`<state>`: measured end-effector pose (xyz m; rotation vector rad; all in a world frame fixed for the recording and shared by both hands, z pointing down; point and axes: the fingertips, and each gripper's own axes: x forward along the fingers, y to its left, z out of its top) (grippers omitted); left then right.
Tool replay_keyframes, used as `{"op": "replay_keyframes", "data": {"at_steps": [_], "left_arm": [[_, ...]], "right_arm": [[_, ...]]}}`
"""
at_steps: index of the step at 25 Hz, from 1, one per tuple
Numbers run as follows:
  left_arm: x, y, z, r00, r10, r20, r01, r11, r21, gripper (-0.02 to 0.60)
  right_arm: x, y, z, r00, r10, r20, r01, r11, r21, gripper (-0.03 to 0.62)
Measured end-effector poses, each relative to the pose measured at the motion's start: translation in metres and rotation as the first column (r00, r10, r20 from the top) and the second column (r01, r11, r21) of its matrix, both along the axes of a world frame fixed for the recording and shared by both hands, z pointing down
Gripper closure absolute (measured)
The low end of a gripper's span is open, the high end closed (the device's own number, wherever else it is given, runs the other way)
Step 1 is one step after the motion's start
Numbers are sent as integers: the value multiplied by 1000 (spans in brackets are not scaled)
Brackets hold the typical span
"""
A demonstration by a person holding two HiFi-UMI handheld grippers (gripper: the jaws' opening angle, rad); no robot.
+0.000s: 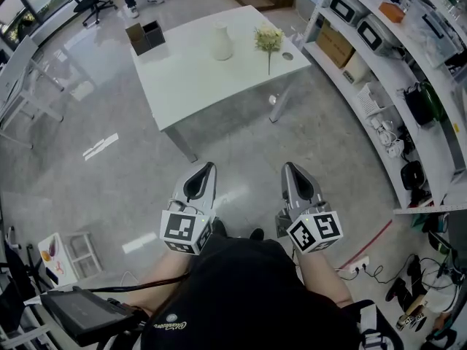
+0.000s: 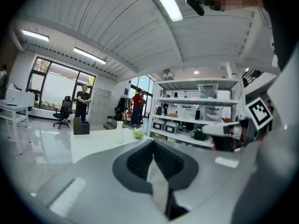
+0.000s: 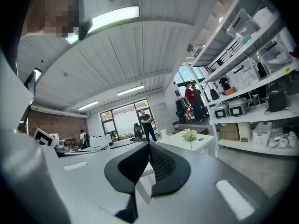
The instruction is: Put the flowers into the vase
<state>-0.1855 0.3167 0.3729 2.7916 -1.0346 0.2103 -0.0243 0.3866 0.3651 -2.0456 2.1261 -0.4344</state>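
The person stands on the grey floor [image 1: 109, 122], well back from the white bench [image 1: 197, 86], with both tools held level in front of the body. The left tool [image 1: 209, 166] has its jaws pressed together with nothing between them; its own view shows the ribbed pads meeting [image 2: 153, 144]. The right tool [image 1: 287, 166] is likewise pressed together and empty, and its pads meet along one line in its own view [image 3: 148, 146].

The flowers [image 1: 268, 39], a small pale yellow-green bunch on a thin stem, are at the bench's right end, near the edge. From the right tool's view they look to stand upright [image 3: 189, 135], though what holds them cannot be made out. The white vase [image 1: 222, 42] stands upright just left of them, apart from the bunch and empty of stems. Two dark boxes [image 1: 145, 36] sit at the bench's far left corner. A small round item [image 1: 287, 56] lies beside the flowers. Shelves [image 1: 379, 64] loaded with appliances and cartons curve along the right side of the room.
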Motion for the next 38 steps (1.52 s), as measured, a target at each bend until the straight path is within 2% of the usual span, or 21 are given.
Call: {"op": "replay_keyframes", "data": {"at_steps": [10, 19, 27, 38], "left_arm": [[-25, -28, 12, 1000, 30, -3, -30, 999, -22, 574], [-28, -51, 27, 997, 77, 1, -76, 995, -59, 574], [11, -84, 40, 997, 73, 17, -71, 994, -80, 574], [113, -153, 15, 1000, -21, 11, 21, 999, -39, 574]], "right_arm": [[-26, -25, 9, 1000, 25, -15, -26, 999, -25, 592], [-27, -41, 15, 997, 78, -25, -79, 996, -49, 592], [10, -79, 28, 998, 59, -25, -61, 996, -64, 592], [113, -157, 15, 998, -45, -34, 43, 998, -54, 592]]}}
